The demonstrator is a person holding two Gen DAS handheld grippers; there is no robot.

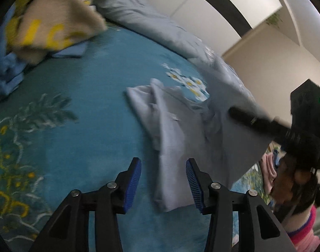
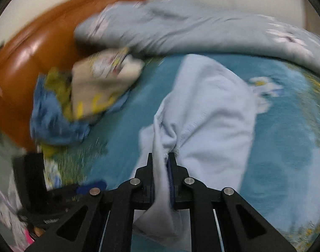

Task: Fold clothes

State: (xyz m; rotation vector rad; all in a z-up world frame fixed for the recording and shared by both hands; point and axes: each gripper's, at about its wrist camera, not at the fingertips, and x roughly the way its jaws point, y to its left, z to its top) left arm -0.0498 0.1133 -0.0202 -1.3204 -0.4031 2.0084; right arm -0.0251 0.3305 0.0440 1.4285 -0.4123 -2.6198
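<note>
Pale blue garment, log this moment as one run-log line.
right claw: shut on pale blue garment | left claw: open, empty, over garment's near edge | surface: teal bedspread | fold: unfinished

left wrist view low over the teal bedspread (image 1: 92, 109), facing the wall, right wrist view tight over it, facing the orange headboard (image 2: 23, 67), both sharing the pale garment (image 1: 181, 130) and clothes pile (image 1: 44, 31)

1. Open teal bedspread (image 1: 101, 96) fills the frame's centre left.
2. Clothes pile (image 1: 48, 29) blocks the upper left.
3. Grey duvet (image 1: 143, 19) bounds the top.
</note>
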